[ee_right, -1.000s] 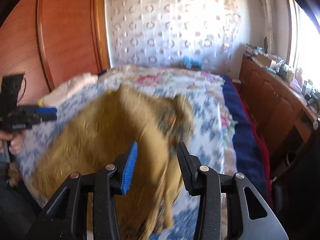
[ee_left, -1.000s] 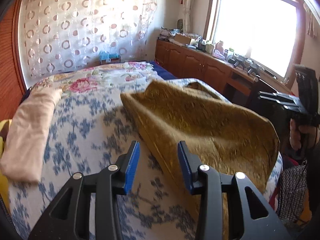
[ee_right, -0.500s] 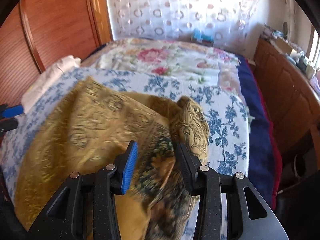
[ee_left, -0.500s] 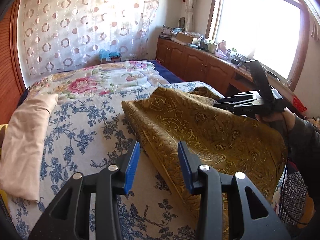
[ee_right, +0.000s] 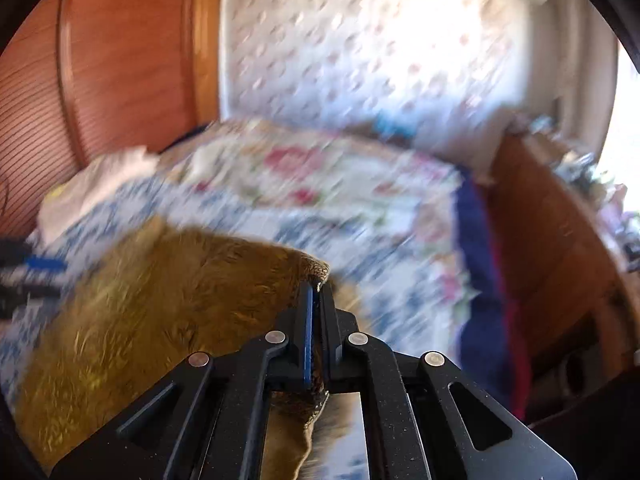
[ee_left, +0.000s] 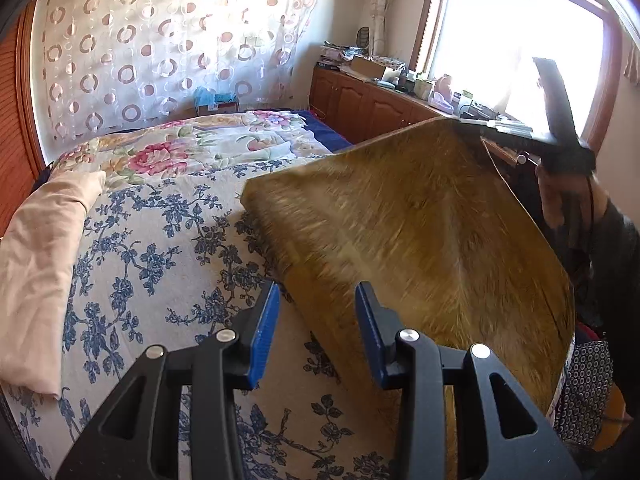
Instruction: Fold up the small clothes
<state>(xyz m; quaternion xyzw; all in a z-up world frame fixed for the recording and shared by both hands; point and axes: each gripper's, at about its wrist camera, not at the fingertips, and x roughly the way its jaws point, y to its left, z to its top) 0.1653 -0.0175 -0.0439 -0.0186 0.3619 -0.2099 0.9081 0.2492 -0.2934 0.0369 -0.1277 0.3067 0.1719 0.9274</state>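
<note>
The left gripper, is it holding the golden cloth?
No, the left gripper stands open with nothing pinched, and the golden cloth lies just beyond its blue pads.

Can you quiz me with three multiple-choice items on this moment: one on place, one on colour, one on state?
1. Where does the pink cloth lie?
A. On the bed's left side in the left wrist view
B. On the cabinet
C. In the left tongs

2. What colour is the cloth being lifted?
A. Red
B. Golden brown
C. White

3. How do the right tongs stand?
A. Wide open over bare bedding
B. Shut on nothing
C. Shut on the golden cloth's edge

Answers: 1 A, it lies along the bed's left edge, clear of the left tongs, which stand open; 2 B, the raised fabric is golden brown in both views; 3 C, the pads meet with the fabric pinched between them.
</note>
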